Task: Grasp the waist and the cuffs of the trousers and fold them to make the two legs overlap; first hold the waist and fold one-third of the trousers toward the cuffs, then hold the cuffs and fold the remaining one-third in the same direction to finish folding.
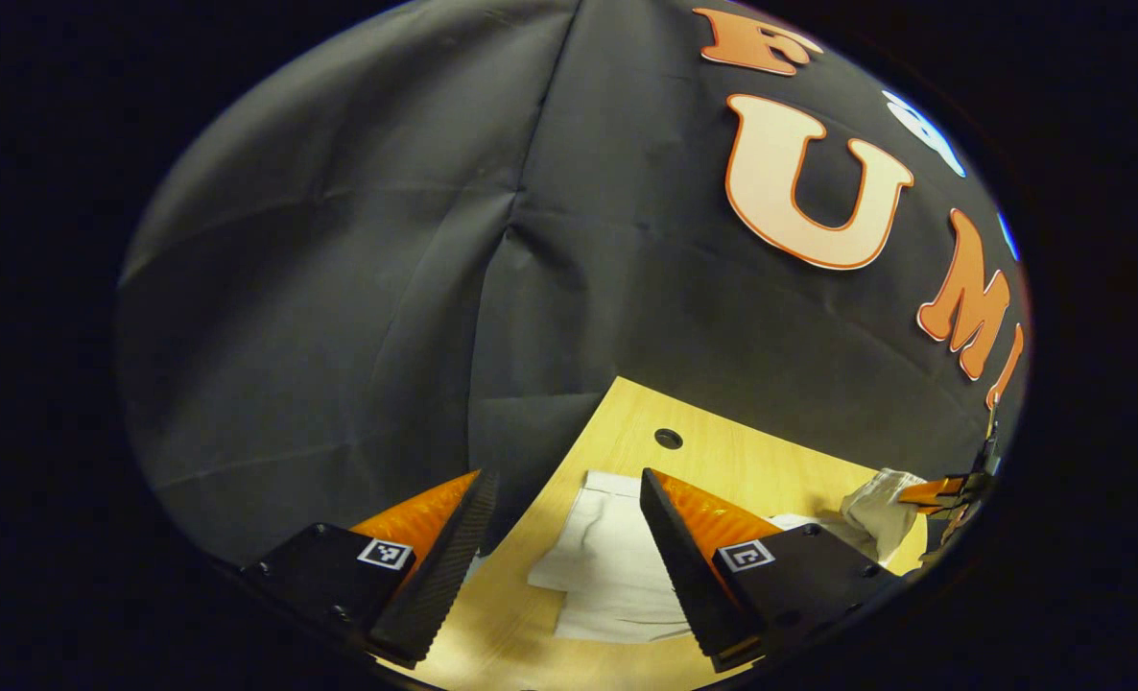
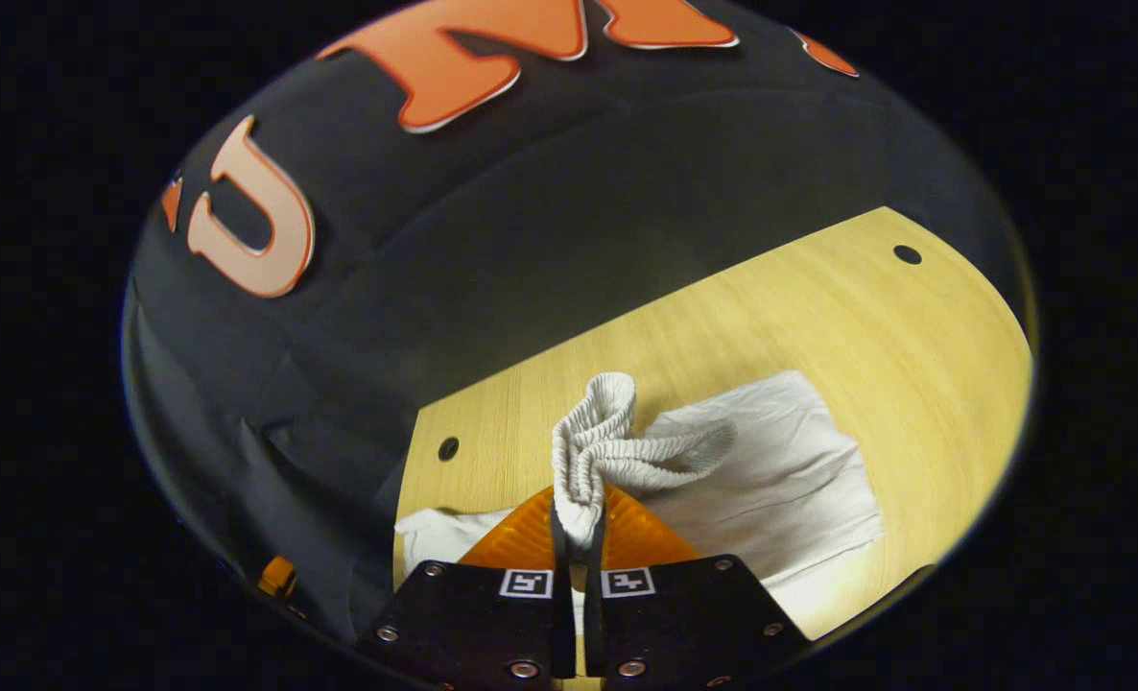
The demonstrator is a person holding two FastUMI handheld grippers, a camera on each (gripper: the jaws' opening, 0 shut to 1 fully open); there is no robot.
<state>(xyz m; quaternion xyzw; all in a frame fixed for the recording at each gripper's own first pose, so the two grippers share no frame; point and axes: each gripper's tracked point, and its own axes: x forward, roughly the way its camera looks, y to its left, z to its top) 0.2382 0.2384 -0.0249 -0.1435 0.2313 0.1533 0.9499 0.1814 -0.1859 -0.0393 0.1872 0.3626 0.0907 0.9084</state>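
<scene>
White trousers point(image 2: 780, 470) are spread on the tabletop point(image 2: 914, 336), and the ribbed waist point(image 2: 600, 446) is pinched and lifted at 6 o'clock by the right hand-held gripper point(image 2: 577, 537), clenched on it. The left hand-held gripper point(image 1: 564, 557) is held released above the cloth at 6 o'clock, nothing grasped. Folding appears barely begun; both thirds are judged still to be folded.
</scene>
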